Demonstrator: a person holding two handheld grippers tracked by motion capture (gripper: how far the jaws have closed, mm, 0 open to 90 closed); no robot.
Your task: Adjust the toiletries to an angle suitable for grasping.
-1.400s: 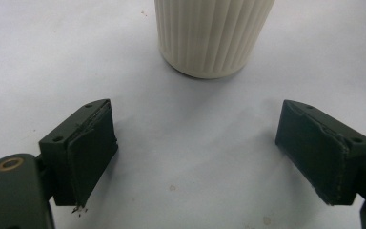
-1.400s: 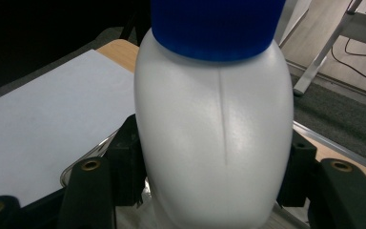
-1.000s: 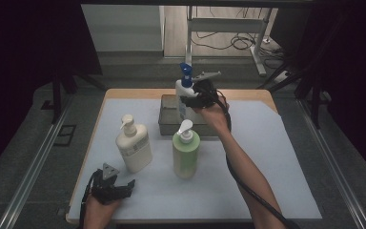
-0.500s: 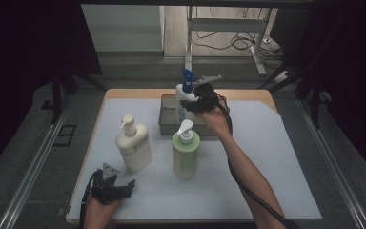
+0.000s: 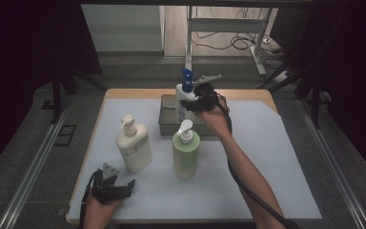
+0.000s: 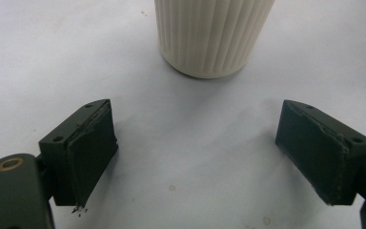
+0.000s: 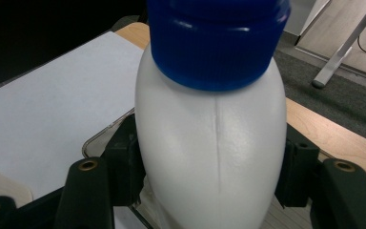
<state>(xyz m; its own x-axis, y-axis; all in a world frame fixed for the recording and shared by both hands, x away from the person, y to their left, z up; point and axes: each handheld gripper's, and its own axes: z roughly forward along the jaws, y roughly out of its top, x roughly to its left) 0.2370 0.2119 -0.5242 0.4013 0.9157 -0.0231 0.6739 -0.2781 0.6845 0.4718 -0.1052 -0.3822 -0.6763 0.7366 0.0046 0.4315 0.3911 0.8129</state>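
My right gripper (image 5: 193,101) is shut on a white bottle with a blue pump cap (image 5: 184,93), holding it upright over the grey tray (image 5: 167,120) at the back of the table. In the right gripper view the white bottle (image 7: 209,143) sits squeezed between both jaws. A cream pump bottle (image 5: 133,145) and a green pump bottle (image 5: 186,151) stand on the white mat in front of the tray. My left gripper (image 5: 124,187) rests low at the front left, open and holding nothing. In the left gripper view (image 6: 195,157) the cream bottle's ribbed base (image 6: 212,36) stands just beyond the jaws.
The white mat (image 5: 276,157) covers most of the wooden table. Dark floor, metal rails and a desk leg with cables (image 5: 238,40) lie beyond the far edge. The right forearm (image 5: 248,171) reaches diagonally across the mat's right half.
The right gripper and the white bottle have shifted slightly over the tray. The left gripper has not moved.
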